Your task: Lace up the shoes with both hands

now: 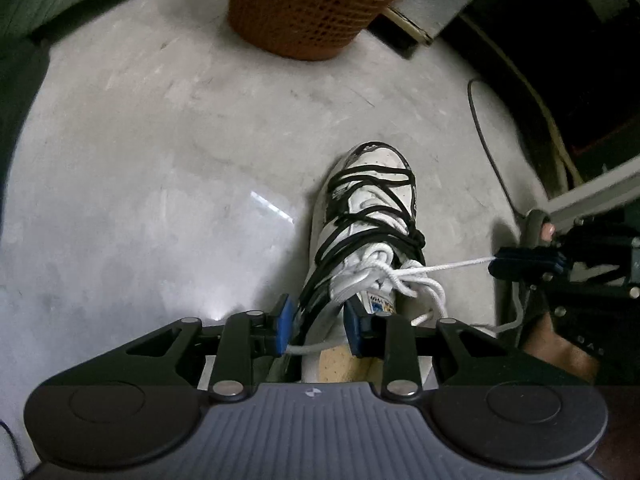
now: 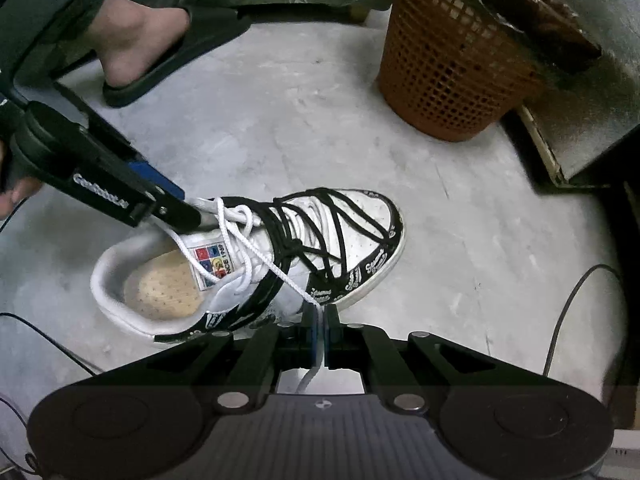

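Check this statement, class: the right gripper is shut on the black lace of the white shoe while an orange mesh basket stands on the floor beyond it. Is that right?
Not quite. The right gripper is shut on the white lace, not the black one; the right wrist view shows the white cord running into its jaws. The white shoe and the orange mesh basket on the floor are as stated.

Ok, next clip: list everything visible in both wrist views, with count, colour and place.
shoe: one, white with black trim, on the floor, centre
white lace: one, loosely looped over the tongue, one strand taut to the right gripper
black cord: black, criss-crossed around the shoe
basket: one, orange mesh, beyond the toe
cables: black, on the floor
floor: grey
foot in sandal: one, black sandal, far left
left gripper: jaws apart astride the shoe's collar
right gripper: shut on the white lace
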A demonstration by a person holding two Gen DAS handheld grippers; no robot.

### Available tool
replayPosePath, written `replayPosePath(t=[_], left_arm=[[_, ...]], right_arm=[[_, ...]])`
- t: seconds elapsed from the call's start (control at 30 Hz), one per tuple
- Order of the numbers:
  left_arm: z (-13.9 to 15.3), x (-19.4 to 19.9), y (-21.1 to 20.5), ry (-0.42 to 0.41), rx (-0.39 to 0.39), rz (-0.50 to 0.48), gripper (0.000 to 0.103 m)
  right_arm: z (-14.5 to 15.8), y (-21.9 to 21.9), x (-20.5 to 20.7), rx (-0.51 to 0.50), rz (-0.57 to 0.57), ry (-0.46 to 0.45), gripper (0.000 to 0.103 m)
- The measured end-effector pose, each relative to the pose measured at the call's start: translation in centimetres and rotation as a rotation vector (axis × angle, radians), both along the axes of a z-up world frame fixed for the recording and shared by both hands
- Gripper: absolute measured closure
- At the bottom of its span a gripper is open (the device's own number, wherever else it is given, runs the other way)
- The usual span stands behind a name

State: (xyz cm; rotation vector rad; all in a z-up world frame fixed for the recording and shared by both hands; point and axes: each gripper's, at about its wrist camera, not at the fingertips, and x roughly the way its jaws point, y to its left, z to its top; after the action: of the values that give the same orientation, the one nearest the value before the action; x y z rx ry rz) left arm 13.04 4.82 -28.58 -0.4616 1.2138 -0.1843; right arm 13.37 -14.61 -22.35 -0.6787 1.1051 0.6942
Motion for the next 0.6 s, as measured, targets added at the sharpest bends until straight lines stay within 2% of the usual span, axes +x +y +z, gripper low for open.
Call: replayPosePath(t=[0.27, 0.43, 0.53, 0.6], left_arm=[[-0.4, -0.1, 0.6, 0.018, -0.032, 0.032, 0.07], [-0.5, -0.8, 1.8, 0.012, -0.116, 0.087, 0.071], [0.4, -1.6, 2.1, -0.051, -0.066, 0.077, 0.071], [0.7, -2.0, 2.6, -0.065, -0.037, 0.111, 0.073]], right_arm=[[-0.2, -0.2, -0.2, 0.017, -0.031, 0.022, 0.099], [0.0, -0.3, -0.3, 0.057, -0.04, 0.055, 0.099], [0.2, -0.5, -0.2, 0.097, -0.074, 0.061, 0.099], [0.4, -1.0, 0.0, 0.141, -0.131, 0.071, 0.098]])
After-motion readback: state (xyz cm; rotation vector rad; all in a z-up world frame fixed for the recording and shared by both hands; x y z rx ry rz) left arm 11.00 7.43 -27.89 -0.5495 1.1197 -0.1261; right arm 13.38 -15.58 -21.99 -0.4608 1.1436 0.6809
